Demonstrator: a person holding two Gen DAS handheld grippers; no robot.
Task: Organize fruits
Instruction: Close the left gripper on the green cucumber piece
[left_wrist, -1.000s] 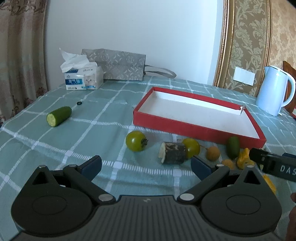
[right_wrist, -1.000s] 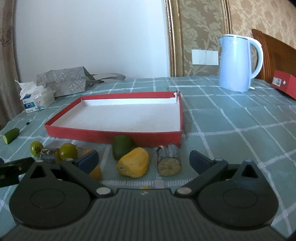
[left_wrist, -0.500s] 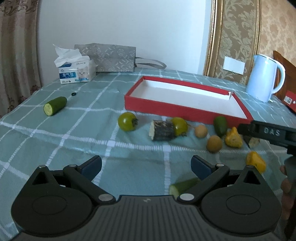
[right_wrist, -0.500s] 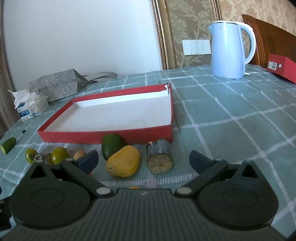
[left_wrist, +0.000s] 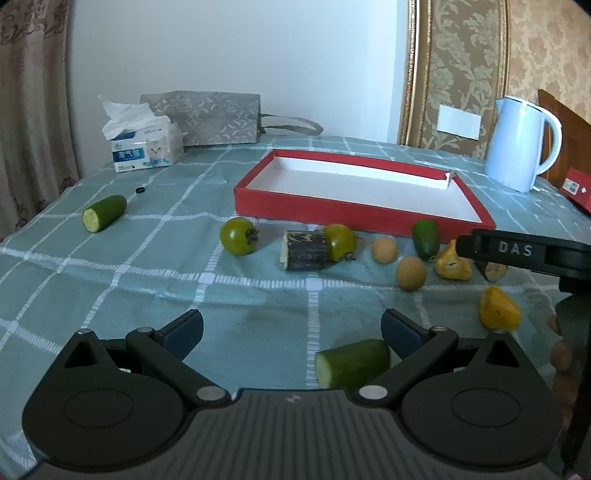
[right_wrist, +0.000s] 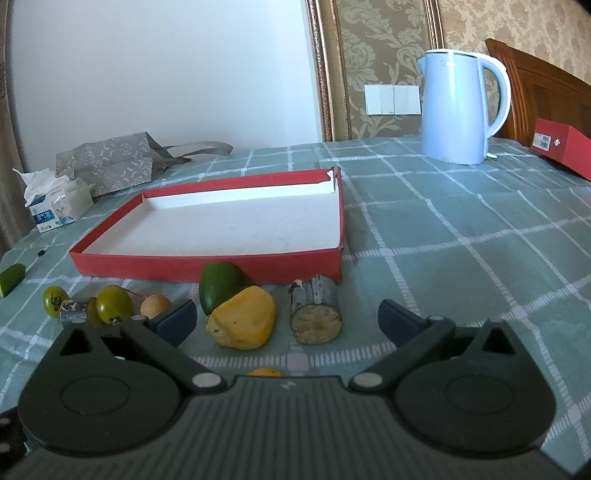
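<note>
Both hand-held grippers, left (left_wrist: 291, 326) and right (right_wrist: 286, 317), gape empty; nothing sits in the red tray (right_wrist: 207, 266), so straddle the yellow chunk (right_wrist: 242, 322) squarely, squeezing gently.

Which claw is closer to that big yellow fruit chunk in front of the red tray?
Right. The right claw opens just before the yellow chunk; the left claw sits farther back, off to its left.

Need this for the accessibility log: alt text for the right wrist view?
Open right gripper hovers over a checked tablecloth, jaws apart before a yellow fruit piece and a cut dark stalk. Behind them is an empty red tray, with a blue kettle beyond.
</note>
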